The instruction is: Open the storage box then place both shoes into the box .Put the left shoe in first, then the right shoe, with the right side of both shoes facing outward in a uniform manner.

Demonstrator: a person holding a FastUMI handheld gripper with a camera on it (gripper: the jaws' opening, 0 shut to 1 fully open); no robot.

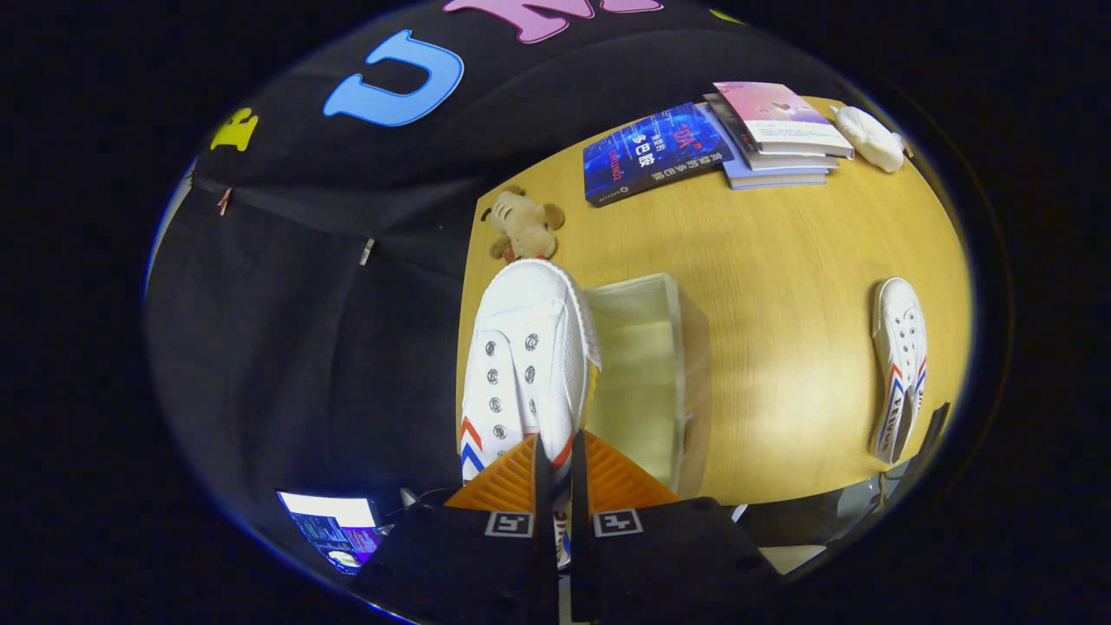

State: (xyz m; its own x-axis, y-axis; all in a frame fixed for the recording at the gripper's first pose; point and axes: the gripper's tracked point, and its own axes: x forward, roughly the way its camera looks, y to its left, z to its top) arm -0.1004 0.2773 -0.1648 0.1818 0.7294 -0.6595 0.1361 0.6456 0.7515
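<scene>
My gripper (pixel 555 464) is shut on the heel end of a white canvas shoe (pixel 525 365) with red and blue stripes, held in the air with its toe pointing away from me. Just beside the shoe, beneath it, the clear storage box (pixel 677 382) stands open on the wooden table (pixel 781 330). The second white shoe (pixel 900 365) lies far off to the right of the box, near the table's edge, sole down.
A small plush toy (pixel 523 224) sits beyond the held shoe's toe. A blue book (pixel 655 152), a stack of books (pixel 777 130) and a white soft object (pixel 871 137) lie at the far side. A lit screen (pixel 334 525) is below the table level.
</scene>
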